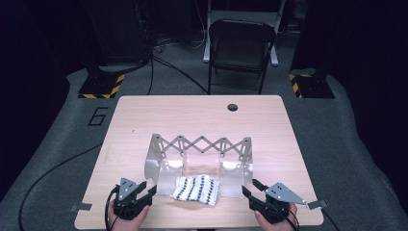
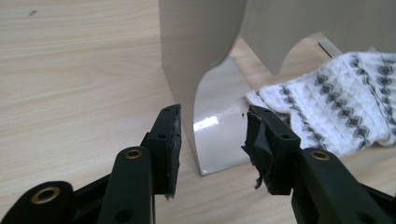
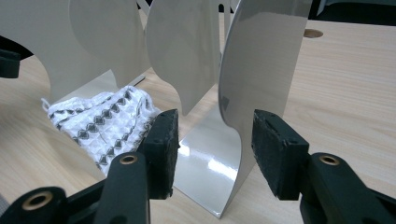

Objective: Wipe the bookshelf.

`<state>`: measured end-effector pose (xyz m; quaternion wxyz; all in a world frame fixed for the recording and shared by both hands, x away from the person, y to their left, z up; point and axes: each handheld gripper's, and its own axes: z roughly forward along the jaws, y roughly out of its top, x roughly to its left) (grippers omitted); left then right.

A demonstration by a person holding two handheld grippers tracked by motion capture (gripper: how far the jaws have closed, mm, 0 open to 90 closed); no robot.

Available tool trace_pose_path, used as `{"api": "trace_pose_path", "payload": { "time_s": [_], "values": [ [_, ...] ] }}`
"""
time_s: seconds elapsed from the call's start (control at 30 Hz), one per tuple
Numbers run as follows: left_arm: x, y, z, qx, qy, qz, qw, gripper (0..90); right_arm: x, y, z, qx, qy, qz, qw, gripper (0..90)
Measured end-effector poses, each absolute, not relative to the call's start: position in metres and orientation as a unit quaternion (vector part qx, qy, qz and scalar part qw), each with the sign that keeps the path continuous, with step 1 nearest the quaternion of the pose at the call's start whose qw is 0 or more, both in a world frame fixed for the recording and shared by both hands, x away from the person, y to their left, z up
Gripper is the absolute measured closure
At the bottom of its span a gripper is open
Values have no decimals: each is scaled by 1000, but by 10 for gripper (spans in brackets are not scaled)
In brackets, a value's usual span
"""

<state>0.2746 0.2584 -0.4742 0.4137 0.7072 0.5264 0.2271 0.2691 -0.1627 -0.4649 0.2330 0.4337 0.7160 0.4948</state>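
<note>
Two outer panels of the silver expanding rack [image 1: 199,161] stand between parted fingers. The rack sits mid-surface, its scissor lattice at twelve o'clock, and a patterned white cloth [image 1: 196,188] lies bunched at its six o'clock edge. The left gripper [image 1: 144,188], at seven o'clock, straddles the left panel's foot without touching it. The right gripper [image 1: 250,188], at five o'clock, brackets the right panel equally loosely. I judge neither panel gripped yet, so any squeezing or stretching remains. The rack's inner panels overlap in the gripper views, making their count unclear. The wooden surface [image 1: 144,115] is otherwise bare.
</note>
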Motion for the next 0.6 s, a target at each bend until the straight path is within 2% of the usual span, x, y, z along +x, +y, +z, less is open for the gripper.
{"api": "trace_pose_path", "payload": {
  "time_s": [0.27, 0.4, 0.53, 0.6],
  "values": [
    [290, 262, -468, 683, 543, 241, 425, 563, 281, -161, -465, 438, 714, 497, 226, 533],
    [299, 261, -463, 685, 536, 249, 427, 627, 285, -156, -463, 439, 714, 495, 229, 570],
    [306, 259, -461, 684, 533, 265, 423, 745, 288, -153, -462, 445, 712, 491, 233, 640],
    [308, 259, -460, 683, 533, 268, 421, 788, 289, -152, -461, 447, 713, 488, 231, 642]
  ]
}}
